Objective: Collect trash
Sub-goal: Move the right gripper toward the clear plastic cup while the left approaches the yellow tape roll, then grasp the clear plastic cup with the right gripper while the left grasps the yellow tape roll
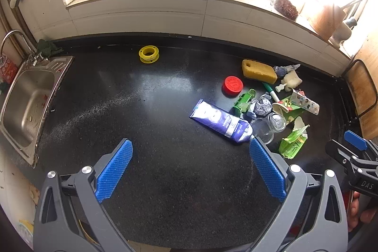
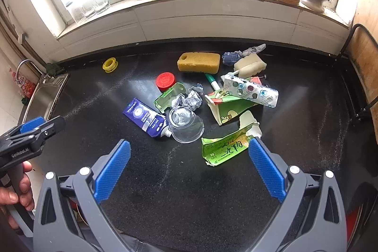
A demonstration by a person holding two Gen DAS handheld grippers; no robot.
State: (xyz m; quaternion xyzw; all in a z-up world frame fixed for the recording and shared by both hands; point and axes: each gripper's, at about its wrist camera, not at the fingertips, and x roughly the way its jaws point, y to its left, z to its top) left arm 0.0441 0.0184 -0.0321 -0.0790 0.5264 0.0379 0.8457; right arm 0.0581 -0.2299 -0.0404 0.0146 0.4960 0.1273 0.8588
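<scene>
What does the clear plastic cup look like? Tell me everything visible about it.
The clear plastic cup lies tipped on its side on the dark countertop, in the middle of the litter pile. It looks thin, transparent and empty, its round base facing up and back, its wide mouth toward the camera. The nozzle end of the purple tube meets its left side, and crumpled foil sits just behind it. Neither gripper touches it.

Trash pile [image 2: 208,100] on countertop [image 2: 165,181], sink [image 1: 26,105] far left, sponge [image 2: 199,62] behind pile

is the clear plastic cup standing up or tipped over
Tipped over. The clear plastic cup lies on its side on the black counter, its round base facing the camera, beside the purple tube.
</scene>
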